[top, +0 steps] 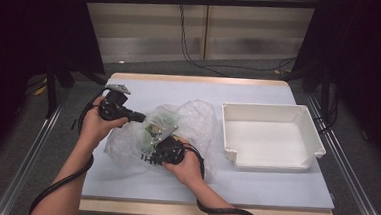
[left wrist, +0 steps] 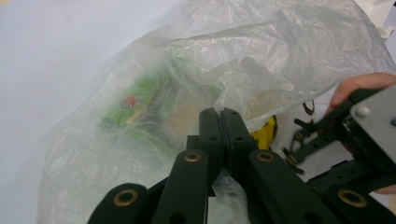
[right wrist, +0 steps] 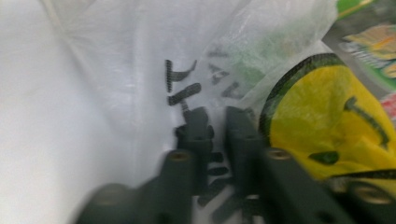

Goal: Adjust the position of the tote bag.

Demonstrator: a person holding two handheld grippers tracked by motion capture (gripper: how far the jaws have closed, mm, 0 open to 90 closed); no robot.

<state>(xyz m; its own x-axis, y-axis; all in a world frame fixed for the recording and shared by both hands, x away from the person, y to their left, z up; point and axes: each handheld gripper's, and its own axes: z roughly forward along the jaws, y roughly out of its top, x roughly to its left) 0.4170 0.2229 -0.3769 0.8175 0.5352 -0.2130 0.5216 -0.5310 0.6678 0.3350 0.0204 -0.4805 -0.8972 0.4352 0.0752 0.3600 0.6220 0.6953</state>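
High view: both grippers, left [top: 139,117] and right [top: 149,152], clench the plastic bag [top: 197,120]; its snacks [top: 163,122] lie between them.

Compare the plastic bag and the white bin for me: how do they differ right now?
The plastic bag is translucent, crumpled and soft; the white bin is opaque, rigid and square. The bag holds colourful packets; the bin is empty. Both claws work at the bag; the bin stands untouched to its right. Both rest on the table.

Pale tabletop [top: 123,183] carries a clear plastic bag [top: 198,118] under both grippers, and a white tray [top: 272,137] sitting well beyond the right gripper [top: 151,155].
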